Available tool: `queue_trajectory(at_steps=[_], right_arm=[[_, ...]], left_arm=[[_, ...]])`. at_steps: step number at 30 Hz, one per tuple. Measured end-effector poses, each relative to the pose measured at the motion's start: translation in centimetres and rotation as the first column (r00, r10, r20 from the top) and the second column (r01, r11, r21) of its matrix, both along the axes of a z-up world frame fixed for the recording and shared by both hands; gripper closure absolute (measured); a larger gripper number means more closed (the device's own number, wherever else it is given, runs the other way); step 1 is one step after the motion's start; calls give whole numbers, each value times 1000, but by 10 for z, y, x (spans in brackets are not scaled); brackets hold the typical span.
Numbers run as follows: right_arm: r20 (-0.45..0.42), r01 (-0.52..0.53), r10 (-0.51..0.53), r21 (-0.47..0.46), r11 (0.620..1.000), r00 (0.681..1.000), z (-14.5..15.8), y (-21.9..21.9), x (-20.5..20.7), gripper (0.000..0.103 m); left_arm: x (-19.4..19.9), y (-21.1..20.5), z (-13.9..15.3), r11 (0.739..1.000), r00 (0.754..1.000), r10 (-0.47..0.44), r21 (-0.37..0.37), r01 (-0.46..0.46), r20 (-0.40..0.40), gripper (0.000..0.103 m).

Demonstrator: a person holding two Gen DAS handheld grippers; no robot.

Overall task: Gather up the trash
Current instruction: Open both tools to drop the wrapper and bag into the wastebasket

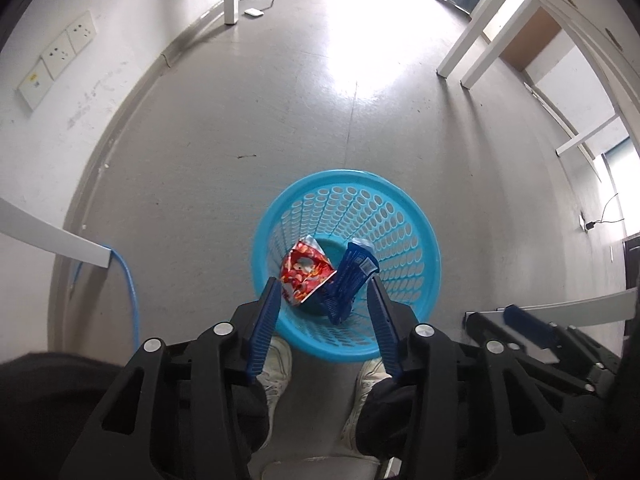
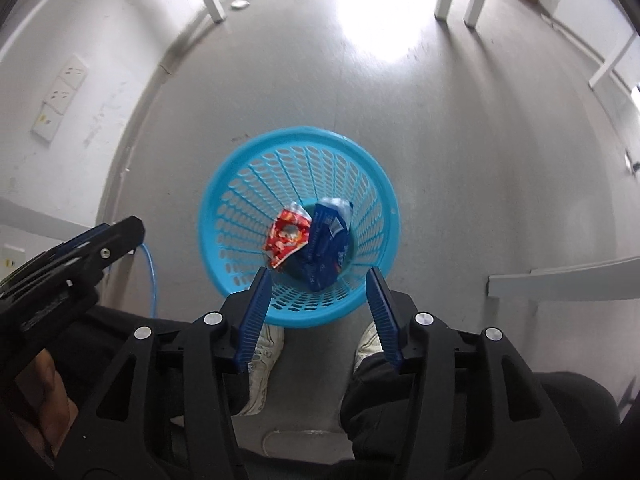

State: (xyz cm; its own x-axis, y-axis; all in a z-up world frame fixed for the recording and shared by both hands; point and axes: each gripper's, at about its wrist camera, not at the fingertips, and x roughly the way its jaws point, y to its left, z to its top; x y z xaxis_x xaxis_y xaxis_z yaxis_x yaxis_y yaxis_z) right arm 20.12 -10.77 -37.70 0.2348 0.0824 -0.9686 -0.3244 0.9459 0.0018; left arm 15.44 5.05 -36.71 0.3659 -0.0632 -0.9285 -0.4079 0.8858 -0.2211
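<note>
I held both grippers, left (image 1: 322, 294) and right (image 2: 318, 284), over the blue bin (image 1: 424, 240) with fingers wide open and empty, since the red wrapper (image 1: 304, 272) and blue packet (image 1: 350, 276) lay inside.

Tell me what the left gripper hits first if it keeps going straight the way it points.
Probably the blue wrapper in the blue basket, beside the red wrapper; the open left gripper aims there, though depth is unclear.

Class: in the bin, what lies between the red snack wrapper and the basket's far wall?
Nothing. In the left wrist view, bare teal floor of the blue basket separates the red snack wrapper from its far perforated wall.
</note>
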Motion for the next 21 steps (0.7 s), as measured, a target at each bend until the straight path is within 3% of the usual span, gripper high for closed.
queue_trajectory(at_steps=[5, 11, 14, 18, 21], right_arm=[[32, -38, 36, 61, 997, 999, 31, -7, -29, 51], [85, -67, 59, 97, 993, 995, 67, -13, -71, 43], [91, -63, 52, 117, 991, 994, 83, -20, -88, 42], [73, -82, 68, 215, 973, 995, 108, -34, -113, 38], [132, -118, 91, 221, 968, 987, 134, -45, -134, 32]], left_arm=[[-31, -8, 24, 999, 998, -28, 16, 27, 62, 48], [-63, -35, 60, 983, 984, -108, 166, 83, 142, 40], [-77, -44, 72, 973, 980, -135, 204, 104, 145, 39], [-95, -49, 91, 970, 977, -149, 212, 116, 151, 31], [-114, -49, 109, 967, 966, -173, 221, 129, 190, 26]])
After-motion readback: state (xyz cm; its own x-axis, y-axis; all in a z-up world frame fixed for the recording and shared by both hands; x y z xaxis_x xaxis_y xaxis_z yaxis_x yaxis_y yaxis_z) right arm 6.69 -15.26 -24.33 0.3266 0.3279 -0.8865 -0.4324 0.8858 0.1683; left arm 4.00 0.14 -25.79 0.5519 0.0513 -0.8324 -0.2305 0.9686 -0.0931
